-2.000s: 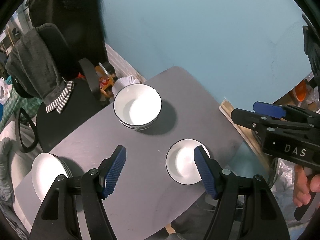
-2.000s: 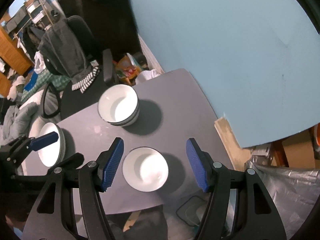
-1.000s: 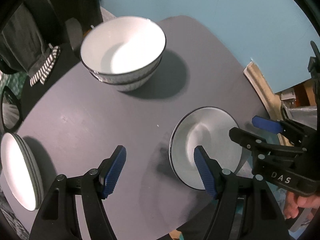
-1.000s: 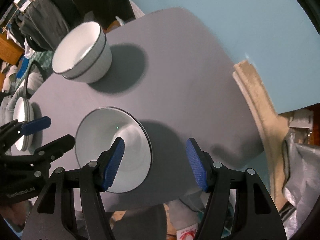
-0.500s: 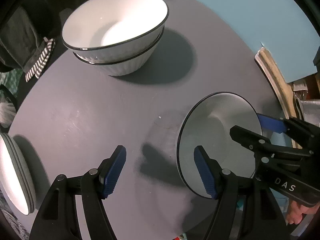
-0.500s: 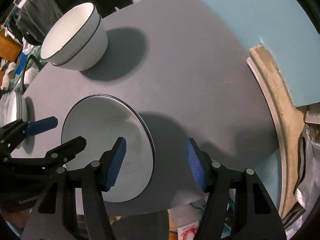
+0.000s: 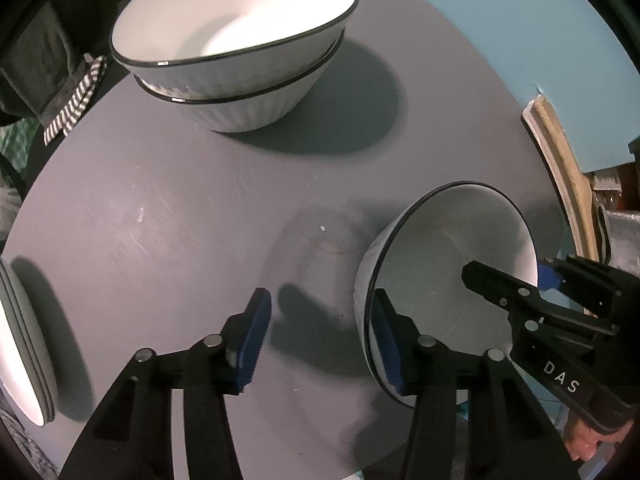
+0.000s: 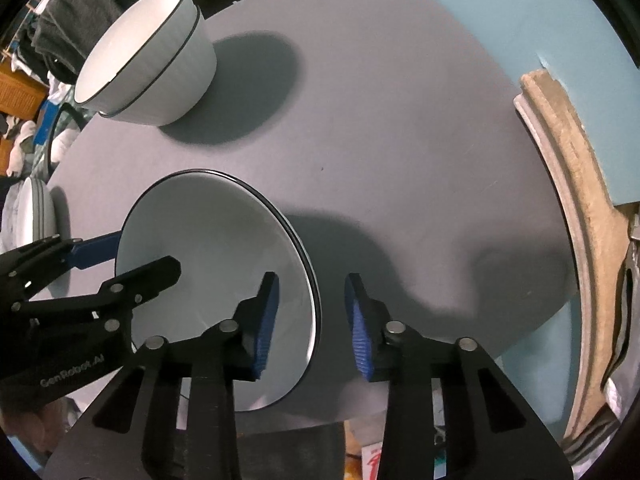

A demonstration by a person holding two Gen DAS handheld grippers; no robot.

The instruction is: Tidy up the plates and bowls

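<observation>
straddling opposite rims of the small bowl (image 8: 208, 248), both grippers' jaws closing, pads not yet pressing.

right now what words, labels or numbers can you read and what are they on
"DAS": white letters on the black body of the right gripper, in the left wrist view.
"GenRobot.AI": white letters on the black body of the left gripper, in the right wrist view.
A red mark on a white scrap at the bottom edge of the right wrist view: cut off, unreadable.

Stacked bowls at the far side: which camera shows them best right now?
The left wrist view: the stacked bowls sit large, with both dark rims and the inside of the top bowl clear. The right wrist view shows them smaller, side-on at the upper left.
</observation>
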